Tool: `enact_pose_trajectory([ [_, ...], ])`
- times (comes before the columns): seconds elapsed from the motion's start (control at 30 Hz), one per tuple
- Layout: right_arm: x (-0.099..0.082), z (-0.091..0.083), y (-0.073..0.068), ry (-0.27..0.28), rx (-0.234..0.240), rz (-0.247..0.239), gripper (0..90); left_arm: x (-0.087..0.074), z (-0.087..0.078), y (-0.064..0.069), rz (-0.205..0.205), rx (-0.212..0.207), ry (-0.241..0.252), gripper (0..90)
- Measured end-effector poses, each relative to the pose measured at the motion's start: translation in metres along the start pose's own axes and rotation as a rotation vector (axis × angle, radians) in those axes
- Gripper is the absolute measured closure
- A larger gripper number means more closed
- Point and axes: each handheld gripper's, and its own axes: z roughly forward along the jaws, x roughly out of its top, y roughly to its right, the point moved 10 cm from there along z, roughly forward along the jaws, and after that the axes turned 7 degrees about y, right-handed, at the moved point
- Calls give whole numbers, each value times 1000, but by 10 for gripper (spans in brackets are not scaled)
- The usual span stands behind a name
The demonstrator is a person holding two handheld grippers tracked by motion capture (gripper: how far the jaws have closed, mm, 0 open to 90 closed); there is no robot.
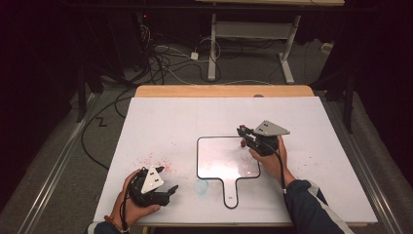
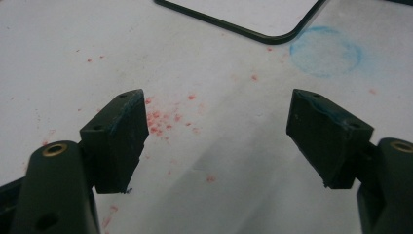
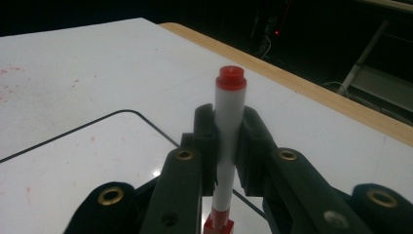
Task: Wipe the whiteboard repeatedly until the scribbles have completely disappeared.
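Over the right edge of the small black-rimmed whiteboard with a handle (image 1: 228, 163), the right gripper (image 1: 242, 132) is clamped on a white marker with a red cap (image 3: 228, 141). That marker stands upright between the jaws, its long axis pointing down at the board just below, so I judge the tip only needs lowering. Well apart, near the table's front left, the left gripper (image 1: 170, 191) rests with jaws spread and empty.
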Motion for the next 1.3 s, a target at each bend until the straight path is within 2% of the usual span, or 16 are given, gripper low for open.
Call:
enact_pose_trajectory([
  [0.1,-1,-2,6,-11,-28,-3,815,0,0,0,-1,-1,-1,220],
  [0.13,-3,-5,15,-24,-64,-1,814,0,0,0,-1,-1,-1,220],
  [0.27,-5,-11,25,-43,-94,1,814,-1,-1,0,-2,-1,-2,221],
  [0.33,-7,-15,29,-53,-104,1,815,-1,0,0,-1,-1,-3,221],
  [0.43,-8,-20,31,-59,-92,28,814,-1,0,1,2,-4,-6,220],
  [0.77,-7,-29,8,-48,20,115,814,0,0,3,7,-12,-7,220],
  [0.97,-2,-23,-23,-33,97,97,814,0,0,3,10,-14,-8,220],
  [1.03,0,-21,-32,-35,109,64,814,0,0,3,10,-16,-7,220],
  [1.1,1,-20,-35,-38,108,41,814,0,0,3,11,-16,-8,220],
  [1.17,0,-18,-31,-34,89,33,815,0,0,4,12,-16,-9,220],
  [1.2,-1,-17,-21,-35,42,5,815,0,0,4,11,-16,-10,220],
  [1.23,-1,-17,-21,-35,42,5,815,0,0,4,10,-17,-9,220],
  [1.3,-2,-16,-15,-27,34,36,815,-1,0,4,11,-18,-12,220],
])
